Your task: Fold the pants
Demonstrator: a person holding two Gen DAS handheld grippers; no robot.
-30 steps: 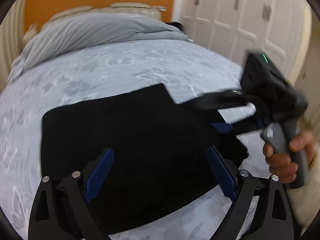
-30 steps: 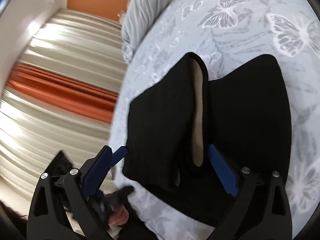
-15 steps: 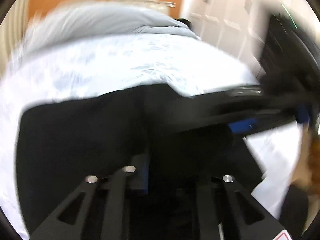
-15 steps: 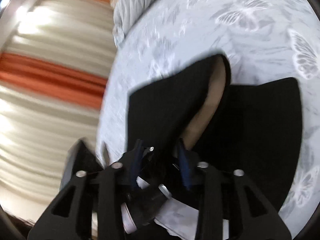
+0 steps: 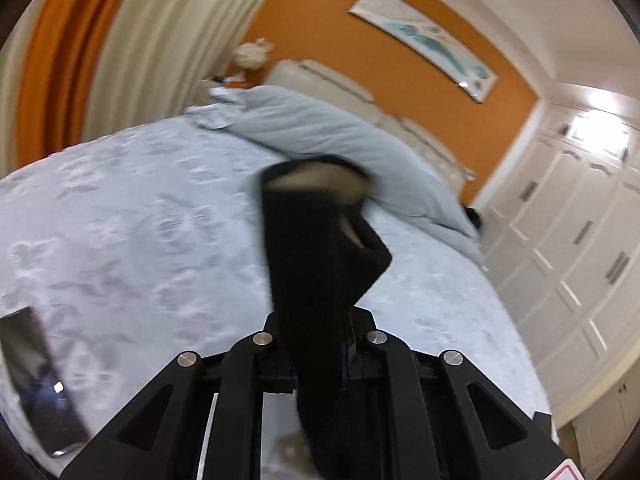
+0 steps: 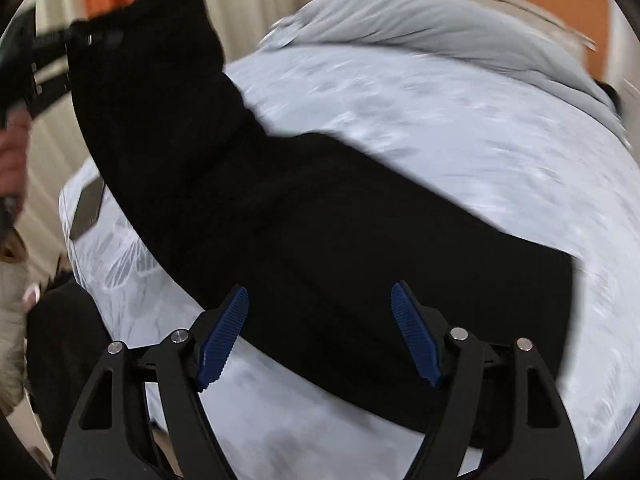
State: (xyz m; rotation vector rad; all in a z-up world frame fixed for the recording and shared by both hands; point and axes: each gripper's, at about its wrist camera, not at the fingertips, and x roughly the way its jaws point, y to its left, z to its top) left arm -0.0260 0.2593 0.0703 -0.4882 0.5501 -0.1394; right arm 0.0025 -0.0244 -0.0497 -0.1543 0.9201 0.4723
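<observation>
Bedroom with orange walls, cream curtains and white wardrobe doors, and the whole job happens on a bed (image 5: 120,240) with a pale butterfly-print cover and a grey duvet (image 5: 320,132) bunched at the headboard end. The black pants (image 6: 340,240) lie across the near part of the bed, with one end lifted up off the cover.

The left gripper (image 5: 318,364) has its jaws pinched tight on that raised end, fabric running straight up out between them. The right gripper (image 6: 320,336) just let its jaws spread again; they stand wide over the part of the pants lying on the bed, pads clear of the cloth, holding nothing.

My guess is this is the fold-over step: carry the lifted end across and lay it on the flat half. I'd keep the cloth taut, line the edges up before letting go, and maybe use the free claw to pin the flat part so it doesn't drag along.

Only the left view shows the tan lining (image 5: 316,180) inside the hanging end, plus the wall picture (image 5: 424,40) and wardrobe. Only the right view shows how much of the pants rests on the bed, and the person's hand (image 6: 14,152) on the other tool. A dark phone (image 5: 36,384) sits near the bed's left edge in both.
</observation>
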